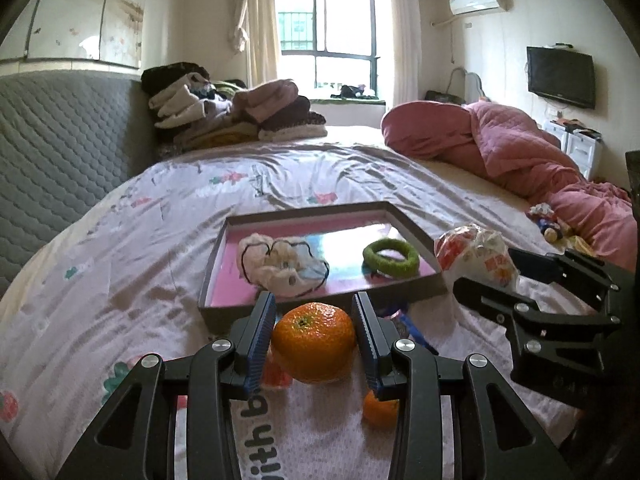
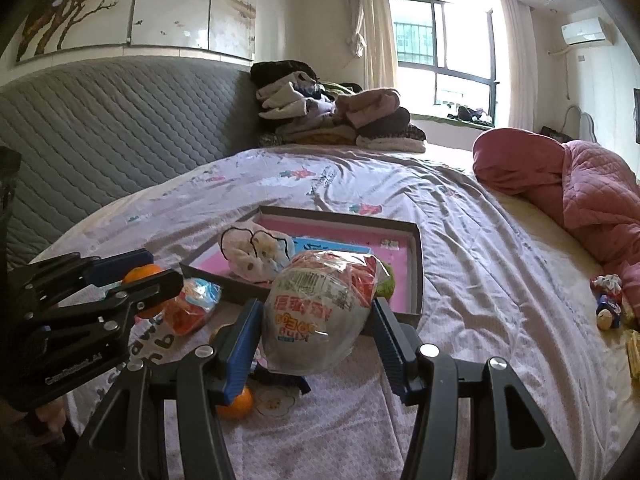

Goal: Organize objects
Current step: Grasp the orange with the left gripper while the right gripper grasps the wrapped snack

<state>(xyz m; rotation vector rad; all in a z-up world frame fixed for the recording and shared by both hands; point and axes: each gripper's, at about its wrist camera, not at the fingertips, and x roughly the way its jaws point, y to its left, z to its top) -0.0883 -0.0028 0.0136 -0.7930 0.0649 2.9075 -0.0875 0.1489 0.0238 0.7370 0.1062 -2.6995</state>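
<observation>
The left gripper (image 1: 315,312) jaws clamp a mandarin orange (image 1: 314,343) at lower centre, while the right gripper (image 2: 316,320) jaws grasp a bagged snack packet (image 2: 320,312) mid-frame.

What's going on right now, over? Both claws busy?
Left gripper shut on orange. Right gripper shut on snack bag. Tray just ahead, holding cloth and green ring. Path looks clear.

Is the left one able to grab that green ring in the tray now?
Probably not yet: the left hand-held gripper already holds an orange. The path to the green ring looks clear.
</observation>
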